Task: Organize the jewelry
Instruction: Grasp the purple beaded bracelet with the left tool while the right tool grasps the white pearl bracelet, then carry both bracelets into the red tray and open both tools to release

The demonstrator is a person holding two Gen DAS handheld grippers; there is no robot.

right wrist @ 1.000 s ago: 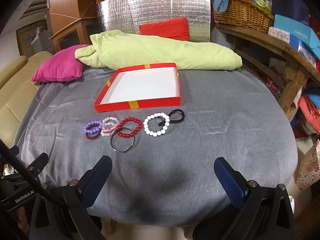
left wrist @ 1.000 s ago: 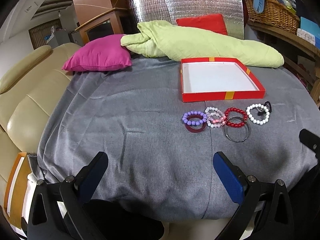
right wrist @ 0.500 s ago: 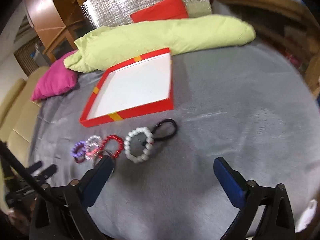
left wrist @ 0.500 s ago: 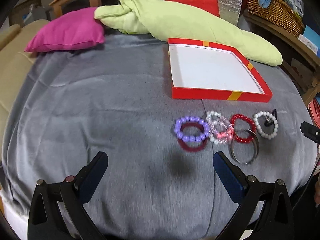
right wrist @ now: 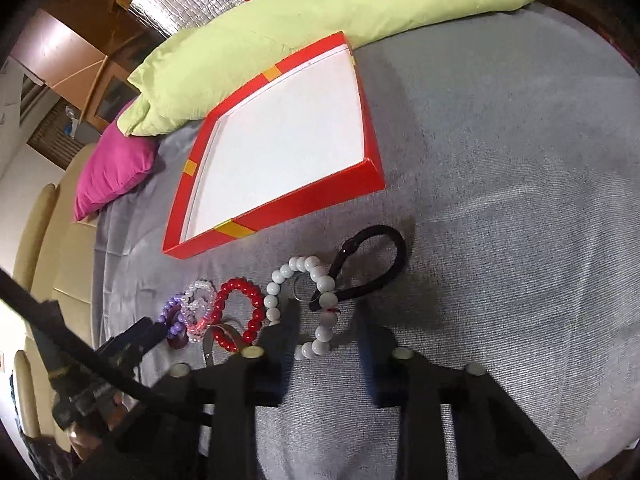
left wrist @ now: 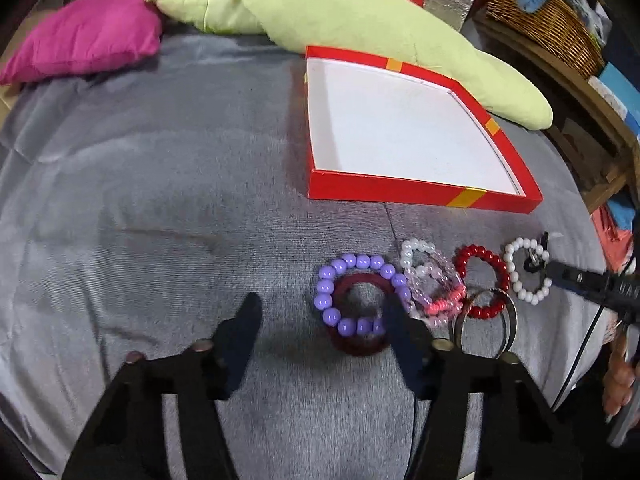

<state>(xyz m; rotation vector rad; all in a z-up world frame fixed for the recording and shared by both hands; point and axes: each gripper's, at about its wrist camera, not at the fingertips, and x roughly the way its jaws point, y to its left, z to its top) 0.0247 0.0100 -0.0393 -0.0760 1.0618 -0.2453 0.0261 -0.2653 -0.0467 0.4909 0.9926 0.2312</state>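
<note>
L gripper (left wrist: 320,322): jaws apart, nothing between the pads. It sits low over the grey cloth (left wrist: 160,200), w/ the purple bead bracelet (left wrist: 360,292) and the dark red bangle (left wrist: 358,344) beneath that bracelet lying in the gap between the fingers. R-side fingertip (left wrist: 394,316) overlaps the purple beads in view; contact cannot be confirmed.

R gripper (right wrist: 326,324): jaws apart, nothing clamped. The white bead bracelet (right wrist: 316,308) lies between its fingertips; contact w/ the beads cannot be confirmed. A black cord loop (right wrist: 376,264) crosses the white bracelet and extends away from the gripper.

Jewelry row, L wrist view, left to right:
- purple bead bracelet on dark red bangle
- clear/pink bead bracelets (left wrist: 430,280), touching the purple one
- red bead bracelet (left wrist: 482,280), overlapping a thin metal bangle (left wrist: 510,320)
- white bead bracelet at the far right, partly behind the R gripper's finger.

All pcs lie on the cloth, just in front of the red tray (left wrist: 400,192). Tray interior is white; none of the pcs are inside it.

Bkgd: green bolster (left wrist: 360,20) runs along the tray's far side; magenta cushion (left wrist: 88,36) sits to its left; wicker basket (left wrist: 548,20) on a wooden shelf at right.
</note>
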